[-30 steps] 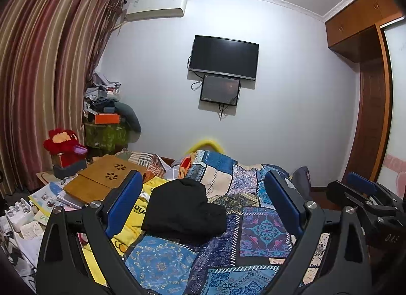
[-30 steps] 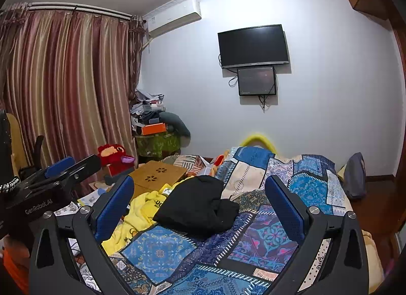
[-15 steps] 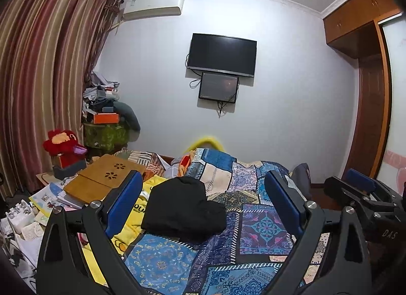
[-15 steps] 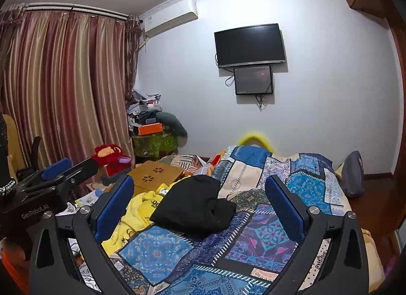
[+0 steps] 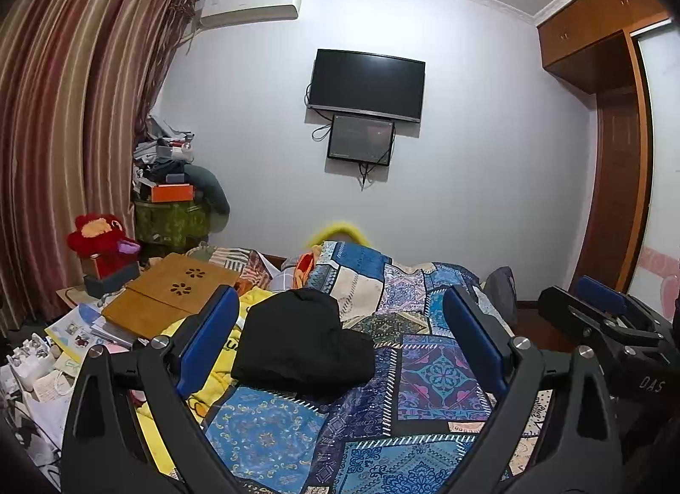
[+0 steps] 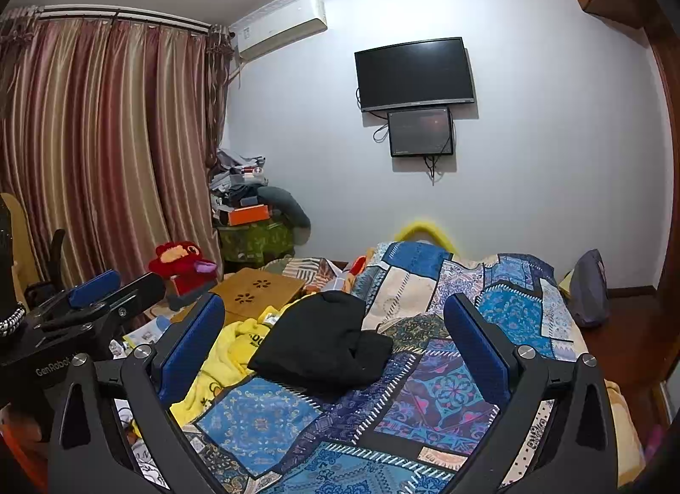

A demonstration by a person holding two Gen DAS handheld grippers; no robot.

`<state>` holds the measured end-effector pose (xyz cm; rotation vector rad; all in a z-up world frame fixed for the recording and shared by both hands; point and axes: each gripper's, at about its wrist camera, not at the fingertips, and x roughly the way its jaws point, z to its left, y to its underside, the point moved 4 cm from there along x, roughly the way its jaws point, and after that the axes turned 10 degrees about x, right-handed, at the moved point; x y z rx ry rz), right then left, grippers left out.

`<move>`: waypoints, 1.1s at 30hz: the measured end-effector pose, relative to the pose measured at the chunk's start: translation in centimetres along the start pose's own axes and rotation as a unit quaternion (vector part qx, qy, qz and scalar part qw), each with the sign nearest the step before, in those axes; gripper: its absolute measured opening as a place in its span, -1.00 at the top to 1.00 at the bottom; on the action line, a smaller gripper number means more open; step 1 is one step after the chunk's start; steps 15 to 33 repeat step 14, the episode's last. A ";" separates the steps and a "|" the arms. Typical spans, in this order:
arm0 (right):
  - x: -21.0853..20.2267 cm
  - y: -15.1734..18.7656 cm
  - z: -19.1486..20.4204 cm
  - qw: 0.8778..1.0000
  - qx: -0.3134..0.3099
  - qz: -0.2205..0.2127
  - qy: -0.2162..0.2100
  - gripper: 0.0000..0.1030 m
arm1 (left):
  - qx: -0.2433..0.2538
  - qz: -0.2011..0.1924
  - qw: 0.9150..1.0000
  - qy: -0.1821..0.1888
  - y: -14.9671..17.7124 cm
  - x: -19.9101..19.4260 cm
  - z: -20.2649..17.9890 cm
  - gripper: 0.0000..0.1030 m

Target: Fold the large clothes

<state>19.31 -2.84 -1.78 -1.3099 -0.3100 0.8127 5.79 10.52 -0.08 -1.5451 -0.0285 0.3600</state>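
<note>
Black clothing [image 5: 301, 337] lies in a loose, bunched heap on a bed covered by a blue patchwork quilt [image 5: 433, 371], toward the quilt's left side and just beside a crumpled yellow garment [image 5: 212, 366] that spills off to the left. Both pairs of tongs hang above the near end of the bed, well apart from the black heap and touching nothing. The left tongs [image 5: 340, 337] stand wide open with blue-padded fingers [image 5: 208, 337] spread to either side of the heap in their own view, and the right tongs [image 6: 335, 341] are likewise spread wide and hold nothing. Each pair shows at the edge of the other's view. Left of the bed, a wooden lap desk [image 5: 170, 294] rests among papers, with a red plush toy [image 5: 100, 239] behind it. A television [image 5: 366, 84] and a smaller screen [image 5: 360, 139] hang on the far wall, striped curtains [image 6: 102, 145] on the left.
</note>
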 end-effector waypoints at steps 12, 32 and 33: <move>0.3 0.0 -0.1 1.000 0.004 0.002 -0.002 -0.99 | 0.001 0.004 1.000 0.000 0.2 0.2 -0.3 -0.89; 0.3 0.0 -0.1 1.000 0.004 0.003 -0.001 -0.99 | 0.004 0.007 1.000 -0.001 0.2 0.4 -0.2 -0.89; 0.3 0.0 -0.1 1.000 0.004 0.003 -0.001 -0.99 | 0.004 0.007 1.000 -0.001 0.2 0.4 -0.2 -0.89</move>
